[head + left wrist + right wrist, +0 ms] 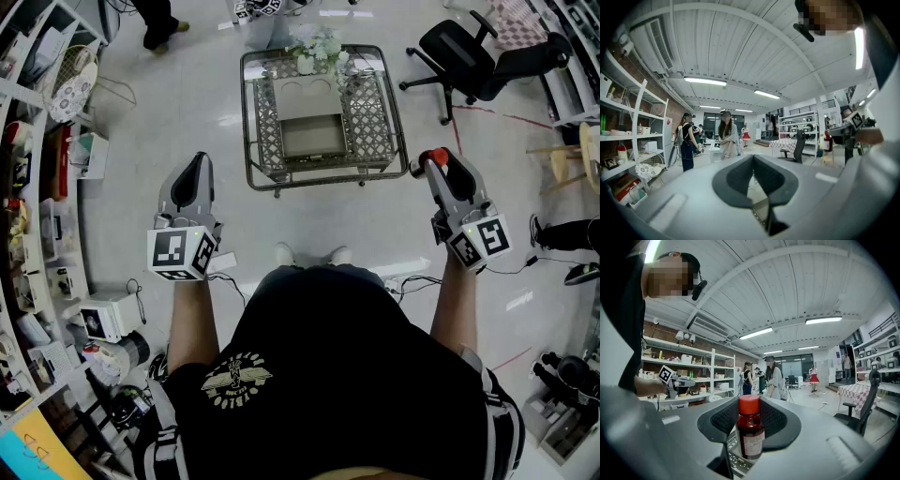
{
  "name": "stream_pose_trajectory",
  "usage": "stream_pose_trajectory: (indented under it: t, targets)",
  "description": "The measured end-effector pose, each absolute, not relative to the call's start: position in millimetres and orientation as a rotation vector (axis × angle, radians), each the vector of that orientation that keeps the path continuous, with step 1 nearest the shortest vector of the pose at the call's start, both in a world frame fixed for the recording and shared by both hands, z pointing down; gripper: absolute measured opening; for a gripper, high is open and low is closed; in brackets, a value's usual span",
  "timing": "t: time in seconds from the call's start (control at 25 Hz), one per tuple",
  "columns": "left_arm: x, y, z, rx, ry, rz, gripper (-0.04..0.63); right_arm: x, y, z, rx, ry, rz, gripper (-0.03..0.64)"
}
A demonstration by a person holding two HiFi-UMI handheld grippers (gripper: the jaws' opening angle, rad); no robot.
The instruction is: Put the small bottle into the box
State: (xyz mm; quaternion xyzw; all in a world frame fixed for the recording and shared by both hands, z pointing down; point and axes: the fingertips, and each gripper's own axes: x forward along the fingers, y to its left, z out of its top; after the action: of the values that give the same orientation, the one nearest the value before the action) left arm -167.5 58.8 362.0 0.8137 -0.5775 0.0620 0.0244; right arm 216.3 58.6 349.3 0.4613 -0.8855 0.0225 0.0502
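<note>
The left claw (197,164) hangs off to the side with its jaws together and nothing between them, likely to keep clear of the work. Ahead, the box (314,103) sits open on the wire table (370,122), ready to receive. The right claw (437,169) stands wide, pads clamped on the small bottle (750,432), upright and short of the table, presumably for a clean drop.
</note>
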Motion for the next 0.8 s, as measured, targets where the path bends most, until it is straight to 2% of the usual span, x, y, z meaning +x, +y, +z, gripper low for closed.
stream_pose_trajectory:
  t: [0.8]
  targets:
    - [-225.9, 44.9, 365.0, 2.606, -1.64, 0.116, 0.0, 136.4, 74.7, 322.0, 1.503, -2.683, 0.036, 0.149]
